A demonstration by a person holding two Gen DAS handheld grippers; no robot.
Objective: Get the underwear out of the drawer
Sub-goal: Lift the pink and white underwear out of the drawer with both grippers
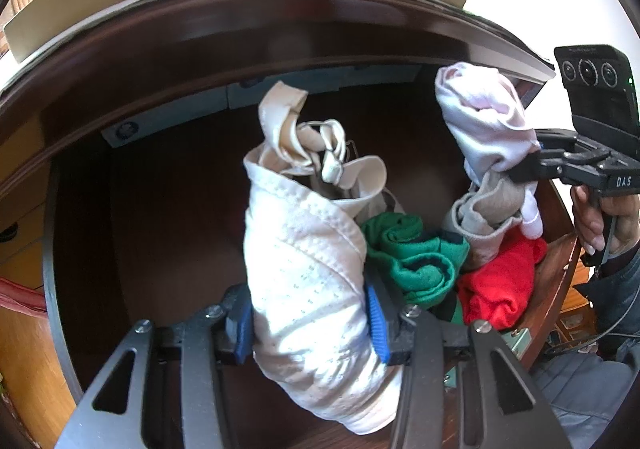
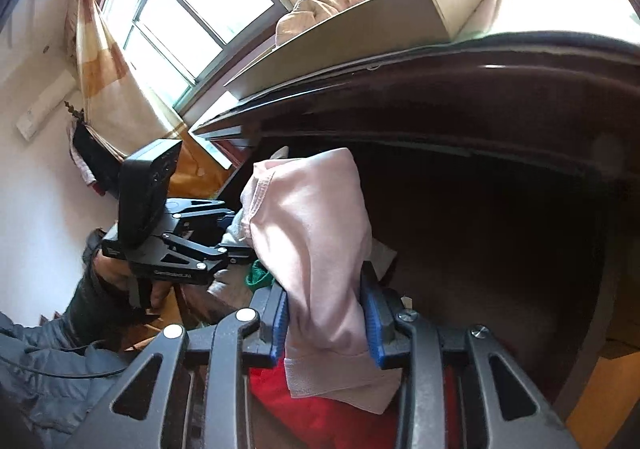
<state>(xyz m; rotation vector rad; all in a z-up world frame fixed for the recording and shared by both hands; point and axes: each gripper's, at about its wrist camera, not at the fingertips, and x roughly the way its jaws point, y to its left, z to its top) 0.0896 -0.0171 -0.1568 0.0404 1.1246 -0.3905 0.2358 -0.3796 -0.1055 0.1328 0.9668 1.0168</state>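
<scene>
1. We take the dark wooden drawer [image 1: 168, 209] as our landmark; it stands pulled out under the cabinet top.
2. Our left hand-held gripper [image 1: 308, 323] is clamped on a white textured undergarment [image 1: 308, 269], its blue pads pressing both sides, above the drawer's front part.
3. Our right hand-held gripper [image 2: 326, 323] is closed narrowly on a pale pink undergarment [image 2: 316, 233], held above the drawer's right end.
4. In the left wrist view we see that pink piece [image 1: 484, 117] raised over the drawer's right side.
5. Inside the drawer, at its right end, lie a green garment [image 1: 416, 261], a red garment [image 1: 500, 285] and a beige piece [image 1: 484, 217], bunched together.
6. A flat cardboard box [image 2: 400, 13] lies on the top above the drawer.
</scene>
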